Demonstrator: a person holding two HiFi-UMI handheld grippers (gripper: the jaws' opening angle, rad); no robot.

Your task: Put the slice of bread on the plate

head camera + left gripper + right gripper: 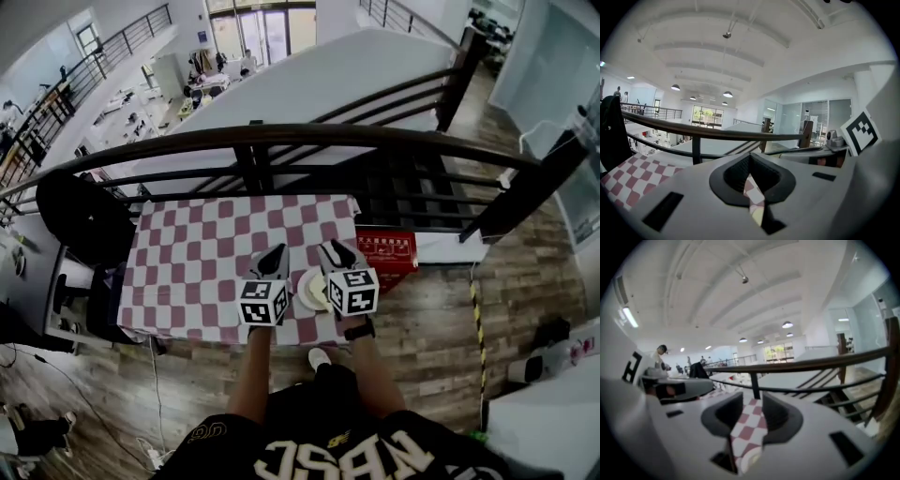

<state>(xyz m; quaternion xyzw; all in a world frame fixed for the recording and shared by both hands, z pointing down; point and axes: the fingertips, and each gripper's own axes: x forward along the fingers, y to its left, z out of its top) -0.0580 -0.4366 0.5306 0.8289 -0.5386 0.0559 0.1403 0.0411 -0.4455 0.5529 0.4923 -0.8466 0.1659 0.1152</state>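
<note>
The bread slice (pixel 314 284) seems set on the plate (pixel 302 301); withdraw without brushing it: left gripper (pixel 274 253) fingers pressed together, right gripper (pixel 333 251) fingers slightly spread, both empty

The red sign (pixel 386 248) carries white print too small to read, and the shirt (pixel 356 455) shows large pale letters, none surely legible.
</note>
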